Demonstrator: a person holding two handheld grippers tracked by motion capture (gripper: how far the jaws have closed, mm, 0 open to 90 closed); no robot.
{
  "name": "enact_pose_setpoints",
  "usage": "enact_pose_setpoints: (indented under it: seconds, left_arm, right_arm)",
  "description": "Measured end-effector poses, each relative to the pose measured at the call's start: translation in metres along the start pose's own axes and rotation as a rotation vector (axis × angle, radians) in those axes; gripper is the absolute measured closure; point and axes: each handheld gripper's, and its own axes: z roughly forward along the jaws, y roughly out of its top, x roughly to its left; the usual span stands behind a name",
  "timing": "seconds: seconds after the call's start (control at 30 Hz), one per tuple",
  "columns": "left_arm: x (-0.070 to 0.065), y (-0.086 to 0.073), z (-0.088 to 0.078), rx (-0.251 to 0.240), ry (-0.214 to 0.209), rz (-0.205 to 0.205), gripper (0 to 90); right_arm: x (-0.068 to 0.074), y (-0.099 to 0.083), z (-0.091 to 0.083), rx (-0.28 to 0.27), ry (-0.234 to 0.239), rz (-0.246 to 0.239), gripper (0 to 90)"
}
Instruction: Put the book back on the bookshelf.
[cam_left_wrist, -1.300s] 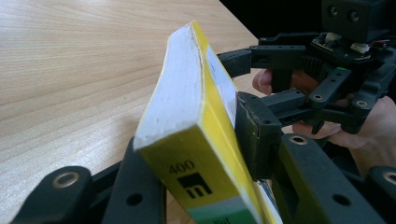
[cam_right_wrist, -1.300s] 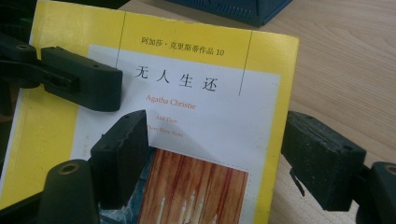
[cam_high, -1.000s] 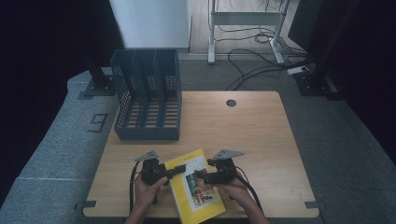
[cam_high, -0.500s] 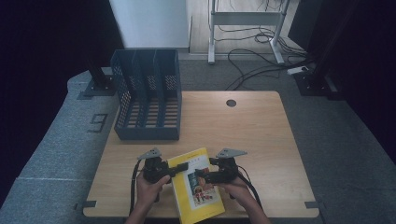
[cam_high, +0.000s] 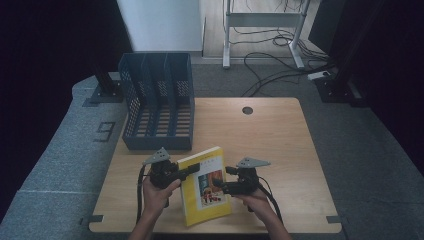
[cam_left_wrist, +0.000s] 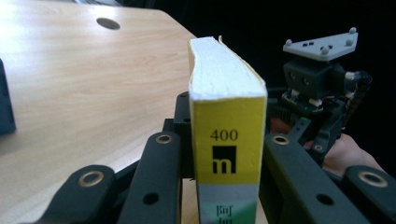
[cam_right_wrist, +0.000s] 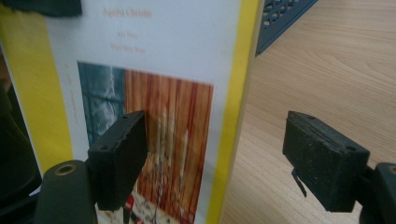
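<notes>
A thick yellow paperback (cam_high: 205, 192) is lifted off the wooden table (cam_high: 260, 135) near its front edge, with its picture cover facing right. My left gripper (cam_high: 192, 171) is shut on the book's upper spine edge. Its jaws have just been closing, and in the left gripper view the two jaws press the yellow spine (cam_left_wrist: 229, 135) from either side. My right gripper (cam_high: 220, 186) stands open at the book's cover. In the right gripper view one pad (cam_right_wrist: 119, 154) sits in front of the cover (cam_right_wrist: 154, 70), while the other hangs beyond the book's edge over bare table.
A dark blue slotted file rack (cam_high: 157, 100) stands at the table's back left, its corner (cam_right_wrist: 280, 18) just past the book. A cable hole (cam_high: 247, 110) is near the far edge. Grey floor mats and cables surround the table.
The left gripper has risen with the book's spine edge, so the book now stands up off the table instead of lying flat. The right gripper has stayed in place.
</notes>
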Motion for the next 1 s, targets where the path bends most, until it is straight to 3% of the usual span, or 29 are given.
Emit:
enact_pose_setpoints:
  seconds: [0.3,0.4,0.57,0.77,1.0]
  left_arm:
    - [-0.003,0.012,-0.005,-0.016,0.023,0.029,75.5]
    - [-0.008,0.020,-0.007,-0.022,0.028,0.059,75.5]
    - [-0.010,0.025,-0.011,-0.047,0.038,0.079,75.5]
    - [-0.010,0.030,-0.017,-0.065,0.068,0.102,75.5]
    - [-0.007,0.034,-0.021,-0.090,0.060,0.083,75.5]
  right_arm:
    - [-0.005,-0.001,-0.003,-0.003,-0.022,0.010,22.4]
    - [-0.012,-0.003,-0.004,-0.008,-0.006,0.045,22.9]
    - [-0.019,-0.007,-0.007,-0.009,-0.027,0.053,23.3]
    - [-0.033,-0.017,-0.008,0.024,-0.093,0.059,23.4]
    - [-0.042,-0.027,-0.012,0.054,-0.188,0.046,23.6]
